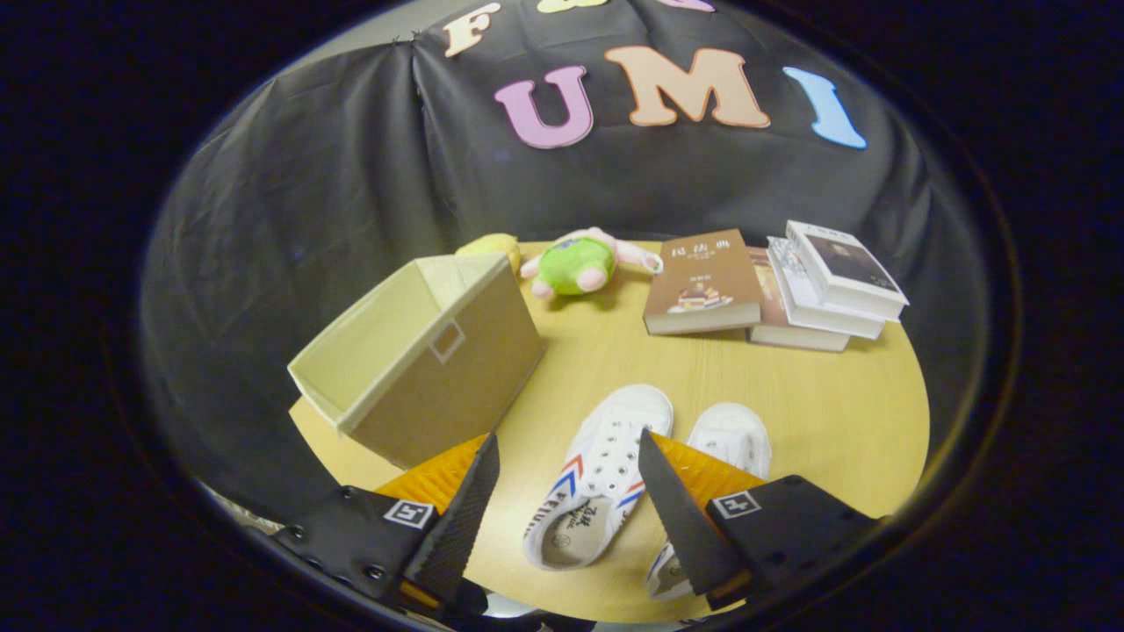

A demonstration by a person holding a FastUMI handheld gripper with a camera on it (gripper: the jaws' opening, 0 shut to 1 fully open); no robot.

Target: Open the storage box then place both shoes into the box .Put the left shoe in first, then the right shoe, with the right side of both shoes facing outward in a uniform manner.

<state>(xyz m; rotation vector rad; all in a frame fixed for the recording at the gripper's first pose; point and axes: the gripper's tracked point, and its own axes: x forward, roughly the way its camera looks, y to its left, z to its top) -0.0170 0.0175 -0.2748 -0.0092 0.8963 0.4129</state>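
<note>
Fingers (479,500) spread wide, gripping nothing. White shoe (599,474) with red-blue stripes between them; second shoe (729,439) behind right finger. Shoe lettering unreadable. Open beige storage box (421,351) beyond left finger, tilted. Books (702,281), plush toy (575,263) beyond.

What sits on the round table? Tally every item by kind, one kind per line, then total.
White canvas shoes: 2, one between the open gripper fingers, the other partly behind the right finger.
Beige fabric storage box: 1, already open.
Books: 4, a brown one lying alone, three stacked.
Plush toys: 2, a green-and-pink one, a yellow one behind the box.
Total: 9
</note>
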